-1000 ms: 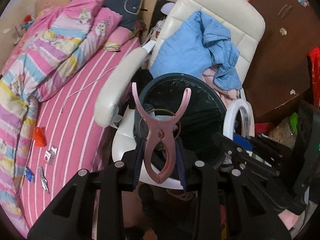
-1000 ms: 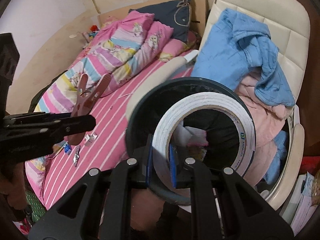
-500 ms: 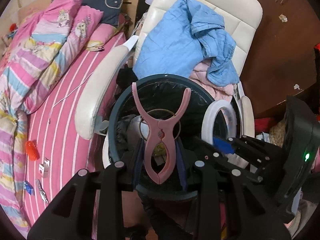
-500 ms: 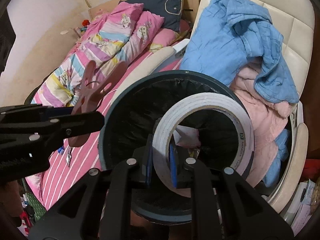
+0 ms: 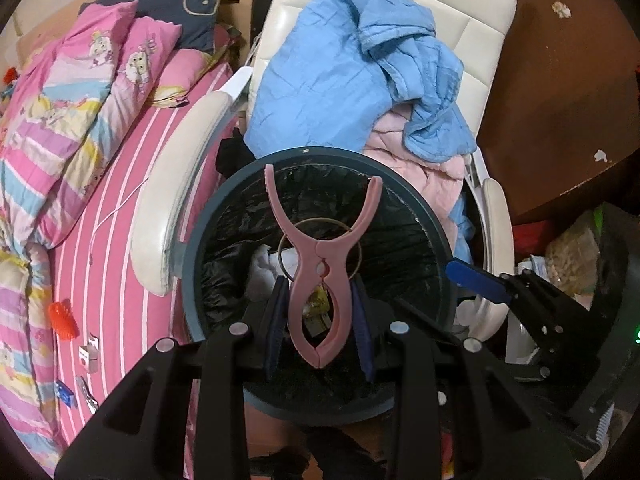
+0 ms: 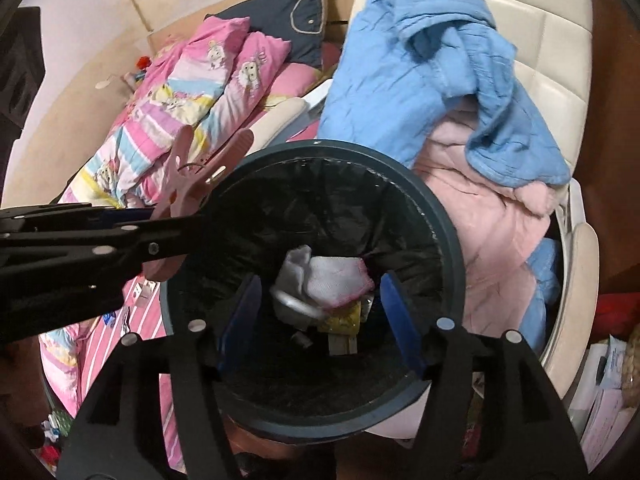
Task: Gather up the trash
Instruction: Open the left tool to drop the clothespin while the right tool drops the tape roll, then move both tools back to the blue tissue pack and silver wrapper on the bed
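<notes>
A round dark bin with a black liner stands in front of a cream chair; it also shows in the right wrist view. My left gripper is shut on a pink clothes peg and holds it over the bin mouth; the peg also shows in the right wrist view. My right gripper is open and empty above the bin. A white tape roll lies inside among white cloth and yellow wrappers.
A pink striped bed at the left carries a red item and small wrappers. The cream chair holds a blue garment and pink cloth. A brown cabinet stands at the right.
My right gripper has opened and let go of the tape roll, which now lies inside the bin. Both grippers moved closer over the bin mouth. The left still holds the peg.
</notes>
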Action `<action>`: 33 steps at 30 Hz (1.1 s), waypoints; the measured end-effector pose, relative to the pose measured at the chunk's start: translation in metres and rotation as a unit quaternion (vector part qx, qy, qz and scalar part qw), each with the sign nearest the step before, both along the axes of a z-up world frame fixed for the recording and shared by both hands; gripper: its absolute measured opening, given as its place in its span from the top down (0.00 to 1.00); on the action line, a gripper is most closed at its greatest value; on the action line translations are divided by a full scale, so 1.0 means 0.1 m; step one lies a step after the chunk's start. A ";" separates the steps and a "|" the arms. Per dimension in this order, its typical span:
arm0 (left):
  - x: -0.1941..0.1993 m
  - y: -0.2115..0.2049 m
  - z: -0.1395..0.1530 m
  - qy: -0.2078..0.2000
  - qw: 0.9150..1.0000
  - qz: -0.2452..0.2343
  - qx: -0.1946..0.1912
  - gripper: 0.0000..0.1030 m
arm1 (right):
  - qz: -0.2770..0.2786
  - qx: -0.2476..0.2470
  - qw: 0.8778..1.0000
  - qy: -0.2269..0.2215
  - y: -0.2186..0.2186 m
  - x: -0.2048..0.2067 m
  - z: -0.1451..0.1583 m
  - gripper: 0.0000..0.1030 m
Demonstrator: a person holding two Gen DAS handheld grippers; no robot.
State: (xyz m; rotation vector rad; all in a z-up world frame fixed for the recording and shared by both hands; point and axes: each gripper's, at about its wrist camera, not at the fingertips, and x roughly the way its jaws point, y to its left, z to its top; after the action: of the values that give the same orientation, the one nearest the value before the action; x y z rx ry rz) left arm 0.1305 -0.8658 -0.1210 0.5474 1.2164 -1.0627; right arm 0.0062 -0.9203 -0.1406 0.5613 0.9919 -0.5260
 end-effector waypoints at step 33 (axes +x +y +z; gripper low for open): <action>-0.11 0.07 0.72 -0.079 0.995 0.043 -0.035 0.14 | -0.058 -0.045 0.994 -0.075 -0.03 -0.32 0.70 0.20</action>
State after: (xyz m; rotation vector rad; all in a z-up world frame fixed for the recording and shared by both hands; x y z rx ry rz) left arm 0.1193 -0.8591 -0.0486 0.5106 1.0505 -0.9674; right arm -0.0258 -0.9236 -0.0709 0.5704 0.7924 -0.6195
